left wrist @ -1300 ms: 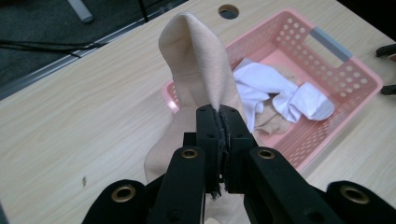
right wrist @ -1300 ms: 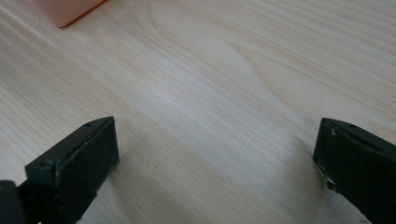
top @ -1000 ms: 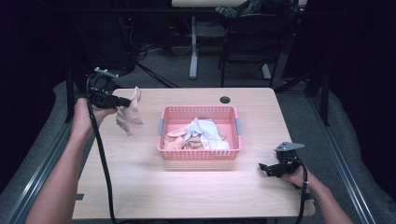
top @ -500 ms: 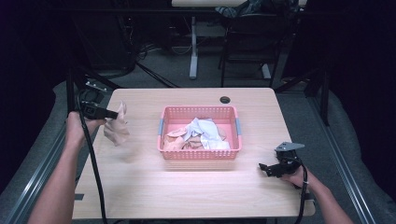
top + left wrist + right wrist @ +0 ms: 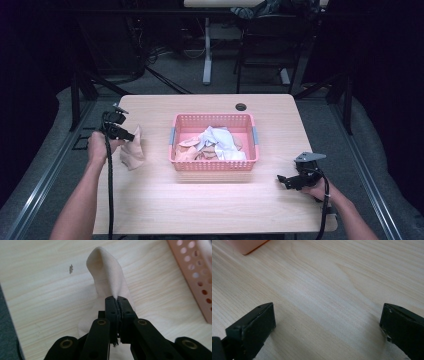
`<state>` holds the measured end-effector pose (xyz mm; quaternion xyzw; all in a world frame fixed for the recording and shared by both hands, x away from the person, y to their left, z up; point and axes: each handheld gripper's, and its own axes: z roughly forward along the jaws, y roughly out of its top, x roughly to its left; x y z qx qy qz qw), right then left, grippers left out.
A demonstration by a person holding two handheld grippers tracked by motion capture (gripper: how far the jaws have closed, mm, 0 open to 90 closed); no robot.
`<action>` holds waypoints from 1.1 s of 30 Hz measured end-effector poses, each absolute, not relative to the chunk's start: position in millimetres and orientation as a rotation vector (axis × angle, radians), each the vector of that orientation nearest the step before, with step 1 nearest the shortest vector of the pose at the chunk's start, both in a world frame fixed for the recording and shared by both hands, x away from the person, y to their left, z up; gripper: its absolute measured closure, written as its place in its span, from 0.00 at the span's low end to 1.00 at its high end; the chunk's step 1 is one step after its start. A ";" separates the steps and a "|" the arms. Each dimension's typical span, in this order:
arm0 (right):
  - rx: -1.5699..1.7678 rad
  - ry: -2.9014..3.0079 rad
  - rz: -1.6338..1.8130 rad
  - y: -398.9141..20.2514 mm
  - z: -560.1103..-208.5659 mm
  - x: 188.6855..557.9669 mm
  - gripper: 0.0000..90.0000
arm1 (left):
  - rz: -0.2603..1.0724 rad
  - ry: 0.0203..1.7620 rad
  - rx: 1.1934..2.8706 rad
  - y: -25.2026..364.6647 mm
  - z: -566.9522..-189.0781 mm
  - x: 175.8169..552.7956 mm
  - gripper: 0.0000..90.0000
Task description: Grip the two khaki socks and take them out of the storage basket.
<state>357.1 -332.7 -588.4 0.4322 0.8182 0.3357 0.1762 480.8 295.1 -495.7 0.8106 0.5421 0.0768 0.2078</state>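
Centrally, the pink basket holds jumbled cloths (white, beige); left gripper pinches a beige cloth, right gripper gapes.

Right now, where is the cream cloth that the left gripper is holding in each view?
High view: the cream cloth hangs at the table's left side, pinched by the left gripper.
Left gripper view: the cloth rises at centre from the shut jaws.
Right gripper view: not in it.
Shared landmark: the pink basket, at the left gripper view's right edge and the right gripper view's top left.
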 end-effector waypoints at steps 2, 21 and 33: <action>1.224 2.317 0.950 -332.7 -588.4 357.1 0.00 | 0.186 1.538 2.258 293.5 -512.1 483.3 0.97; 1.223 2.320 0.957 -332.7 -588.5 357.0 0.00 | 0.263 1.548 2.103 309.8 -495.3 472.9 0.37; 1.223 2.319 0.957 -332.7 -588.5 356.9 0.00 | 0.376 1.399 2.110 288.4 -436.1 459.1 0.22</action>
